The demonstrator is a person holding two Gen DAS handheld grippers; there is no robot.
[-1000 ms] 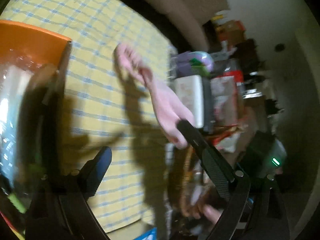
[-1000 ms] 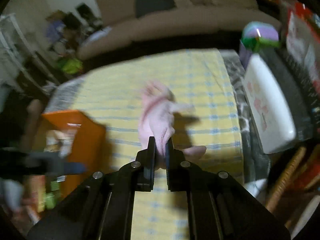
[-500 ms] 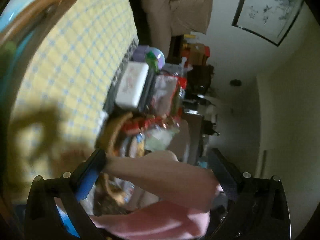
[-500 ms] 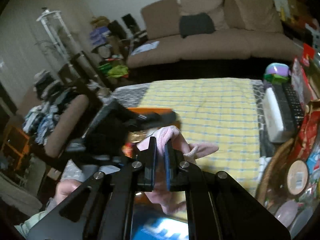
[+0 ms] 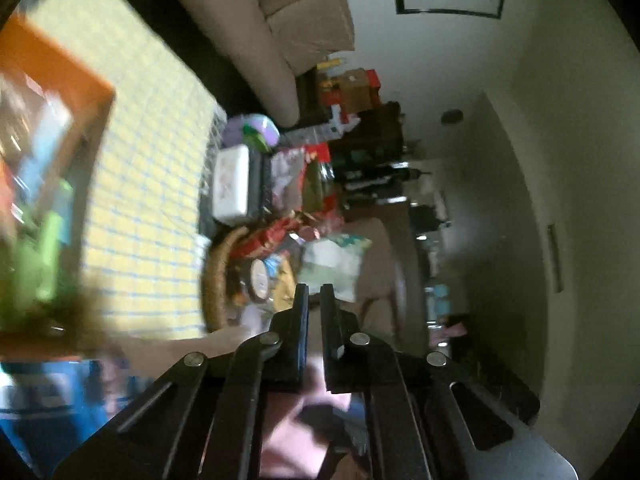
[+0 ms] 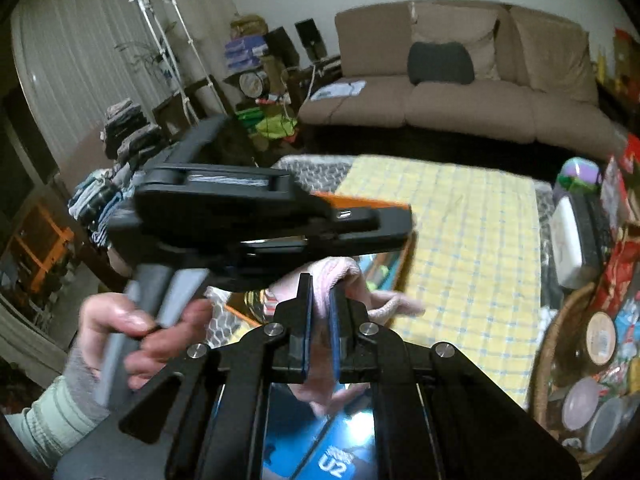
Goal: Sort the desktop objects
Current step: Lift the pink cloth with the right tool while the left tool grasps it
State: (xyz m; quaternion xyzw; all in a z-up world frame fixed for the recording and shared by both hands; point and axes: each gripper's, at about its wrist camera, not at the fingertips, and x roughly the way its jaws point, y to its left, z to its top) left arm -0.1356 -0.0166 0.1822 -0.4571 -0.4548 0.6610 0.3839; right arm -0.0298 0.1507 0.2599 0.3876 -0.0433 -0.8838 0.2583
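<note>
Pink cloth (image 6: pixel 340 276) now lifted off the checked tablecloth (image 6: pixel 460 240), clenched in right gripper (image 6: pixel 320 292). Left gripper (image 5: pixel 314 300) just snapped closed w/ nothing btwn jaws. Prob. bound for orange box (image 5: pixel 80 80).

Grippers: we see two, left gripper (image 5: pixel 314 292) and right gripper (image 6: pixel 320 284)
Pink gloves: we count one (image 6: pixel 340 276)
Orange boxes: one (image 5: pixel 60 64)
Wicker baskets: one (image 6: pixel 560 320), near right
White cases: one (image 5: pixel 231 184)
Sofas: one (image 6: pixel 460 100), far side
</note>
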